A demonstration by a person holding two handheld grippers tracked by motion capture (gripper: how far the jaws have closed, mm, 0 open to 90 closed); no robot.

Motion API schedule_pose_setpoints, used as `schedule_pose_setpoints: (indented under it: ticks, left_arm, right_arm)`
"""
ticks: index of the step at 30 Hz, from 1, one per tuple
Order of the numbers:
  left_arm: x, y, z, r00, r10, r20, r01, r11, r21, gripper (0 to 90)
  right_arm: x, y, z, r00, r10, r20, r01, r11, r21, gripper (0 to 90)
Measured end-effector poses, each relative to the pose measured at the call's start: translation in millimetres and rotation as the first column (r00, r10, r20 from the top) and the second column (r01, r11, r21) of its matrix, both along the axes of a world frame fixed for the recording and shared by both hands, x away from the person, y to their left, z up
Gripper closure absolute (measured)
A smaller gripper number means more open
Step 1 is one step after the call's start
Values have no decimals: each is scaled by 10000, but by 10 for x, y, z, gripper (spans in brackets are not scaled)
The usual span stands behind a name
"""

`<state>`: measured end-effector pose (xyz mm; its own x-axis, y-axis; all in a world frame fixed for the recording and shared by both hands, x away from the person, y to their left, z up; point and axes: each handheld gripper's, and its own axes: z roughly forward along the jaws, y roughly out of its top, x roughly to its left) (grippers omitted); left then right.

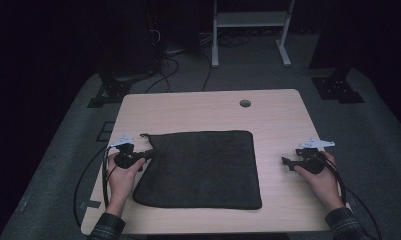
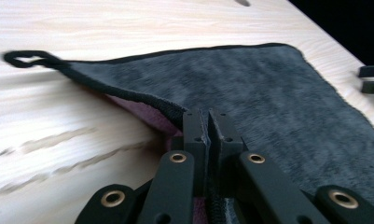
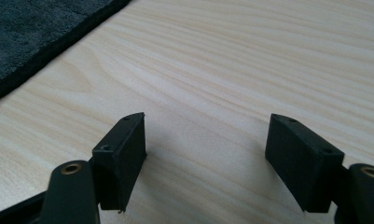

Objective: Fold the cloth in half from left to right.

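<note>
Pale wooden table point(image 1: 278, 120), set in a dark room, with a dark grey towel point(image 1: 200, 167) spread flat at its centre. At nine o'clock, the towel's left edge is pinched between the closed jaws of the left gripper point(image 2: 208, 122) and slightly raised; a purple underside is exposed. At three o'clock, the right gripper point(image 3: 205, 158) is held wide apart and empty above bare wood. Folding is judged barely begun: one edge gripped, no fold yet made.

The cloth point(image 2: 250, 88) runs off the left gripper view's bottom and right edges — its pinched hem is hidden between the jaws; the counter point(image 2: 58, 144) grain there smears.
</note>
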<state>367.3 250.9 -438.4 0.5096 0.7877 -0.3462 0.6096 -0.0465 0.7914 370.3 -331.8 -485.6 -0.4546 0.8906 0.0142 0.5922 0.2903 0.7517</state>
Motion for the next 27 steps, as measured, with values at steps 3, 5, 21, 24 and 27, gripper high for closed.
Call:
schedule_pose_setpoints:
  ticks: [3, 5, 21, 24, 27]
  left_arm:
    - [25, -80, 20, 9997, -261, 13, 261, 9997, -10, 863]
    - [40, -135, 38, 9990, -446, 26, 446, 9990, -22, 865]
    - [128, -607, 109, 9853, -1699, 158, 1702, 9850, -268, 866]
    - [143, -685, 117, 9814, -1910, 191, 1916, 9808, -365, 866]
    - [154, -781, 123, 9768, -2132, 173, 2137, 9763, -335, 866]
  right_arm:
    - [0, 0, 0, 10000, 3, -3, -3, 10000, 2, 277]
    - [0, 1, 0, 10000, 6, -6, -6, 10000, 2, 276]
    - [6, 3, -2, 10000, -79, -49, 79, 10000, -26, 239]
    - [10, 6, -2, 9998, -180, -89, 180, 9998, -34, 214]
    - [18, 13, -5, 9994, -293, -171, 292, 9995, -73, 168]
